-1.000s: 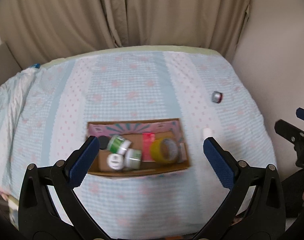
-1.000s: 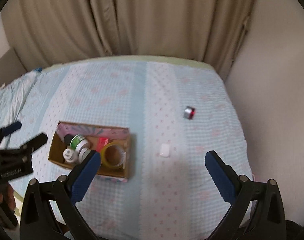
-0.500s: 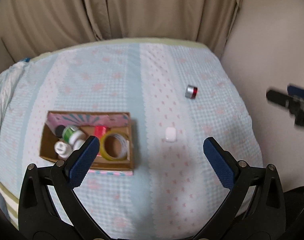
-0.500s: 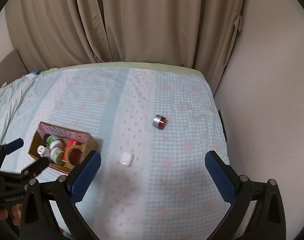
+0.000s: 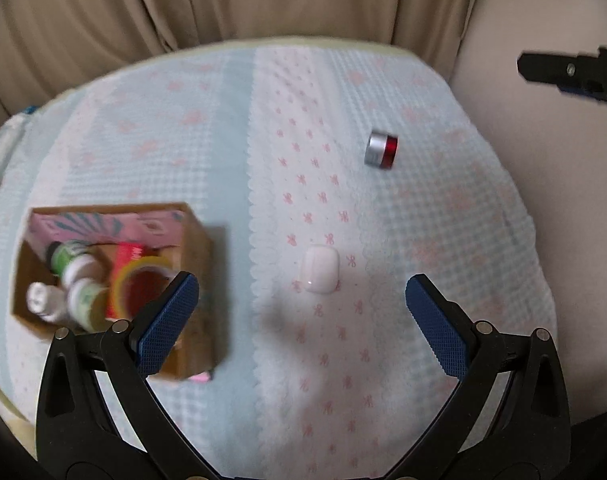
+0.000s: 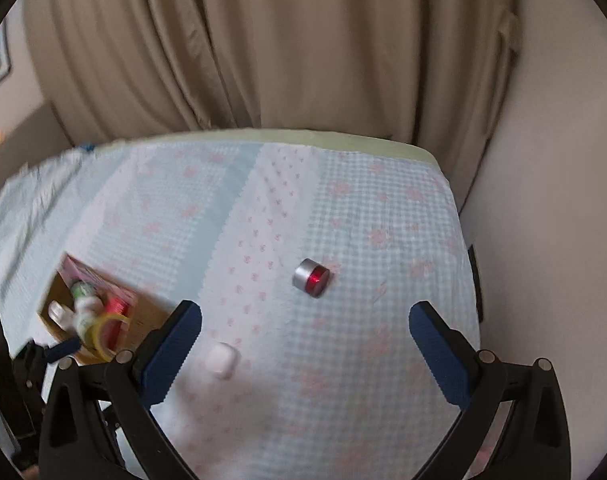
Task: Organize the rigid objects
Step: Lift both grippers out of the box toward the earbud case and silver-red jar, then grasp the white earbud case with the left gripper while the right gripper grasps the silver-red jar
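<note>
1. The left tongs (image 5: 302, 295) hung with jaws wide apart and empty above the bed (image 5: 443, 216); the white case (image 5: 318, 269) lay on the quilt just ahead of them, almost centred in the gap, its longer side seemingly running fore-and-aft.
2. The right tongs (image 6: 304, 325) were likewise spread and empty; the red-and-silver jar (image 6: 311, 277) lay on its side just ahead of their gap, the white case (image 6: 222, 360) low beside their left finger.
3. The cardboard box (image 5: 195, 240), already holding bottles and a tape roll (image 5: 137, 286), sat behind the left tongs' left finger.
4. Judged from this, each tongs was nearer one loose item: left to the case, right to the jar.
</note>
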Demonstrator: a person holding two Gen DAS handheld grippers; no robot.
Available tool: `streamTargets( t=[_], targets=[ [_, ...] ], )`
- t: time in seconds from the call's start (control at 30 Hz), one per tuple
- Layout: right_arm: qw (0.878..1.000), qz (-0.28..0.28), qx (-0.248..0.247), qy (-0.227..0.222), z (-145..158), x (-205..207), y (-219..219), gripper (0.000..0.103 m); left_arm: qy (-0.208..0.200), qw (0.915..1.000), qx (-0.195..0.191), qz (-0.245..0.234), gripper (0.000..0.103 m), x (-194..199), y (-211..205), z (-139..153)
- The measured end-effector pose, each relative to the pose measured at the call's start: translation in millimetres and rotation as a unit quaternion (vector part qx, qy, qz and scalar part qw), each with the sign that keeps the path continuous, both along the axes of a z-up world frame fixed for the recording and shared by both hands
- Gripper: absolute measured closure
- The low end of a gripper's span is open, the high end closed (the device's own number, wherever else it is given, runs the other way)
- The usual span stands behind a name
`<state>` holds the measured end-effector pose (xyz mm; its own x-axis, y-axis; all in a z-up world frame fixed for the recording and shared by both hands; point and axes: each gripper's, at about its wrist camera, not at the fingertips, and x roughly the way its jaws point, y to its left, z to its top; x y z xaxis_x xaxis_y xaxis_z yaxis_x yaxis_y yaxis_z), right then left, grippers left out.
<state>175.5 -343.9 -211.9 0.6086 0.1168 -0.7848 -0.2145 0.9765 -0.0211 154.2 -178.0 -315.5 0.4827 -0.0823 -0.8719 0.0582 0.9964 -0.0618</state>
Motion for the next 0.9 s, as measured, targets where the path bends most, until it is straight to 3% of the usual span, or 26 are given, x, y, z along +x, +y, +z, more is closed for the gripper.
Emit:
streamTargets(
  t=[0.23,0.37,0.43,0.5,0.73,0.9],
  targets=[
    [0.992,0.106,-0.055,0.048,-71.5,65.8,4.1,0.000,0.047,0.9988,0.003,-0.009,0.014,39.2,-15.0,-85.0],
    [0.980,0.164,-0.078,0.084,-122.3,107.8,13.4,0.000,0.068,0.9976,0.007,-0.011,0.019,51.4,-18.1,-119.8],
    [0.971,0.192,-0.095,0.105,-148.3,126.0,18.3,0.006,0.081,0.9967,0.005,-0.008,0.021,58.0,-19.4,-136.8],
    [0.963,0.211,-0.113,0.122,-169.3,140.5,21.6,0.010,0.092,0.9958,0.002,-0.006,0.030,63.4,-21.9,-150.6],
    [0.938,0.263,-0.147,0.171,-222.3,173.7,30.2,0.018,0.101,0.9948,0.014,-0.010,0.035,74.1,-33.8,-165.1],
    [0.922,0.292,-0.167,0.191,-239.9,182.2,35.5,0.037,0.105,0.9944,0.007,-0.004,0.060,79.2,-30.4,-163.4]
  ],
)
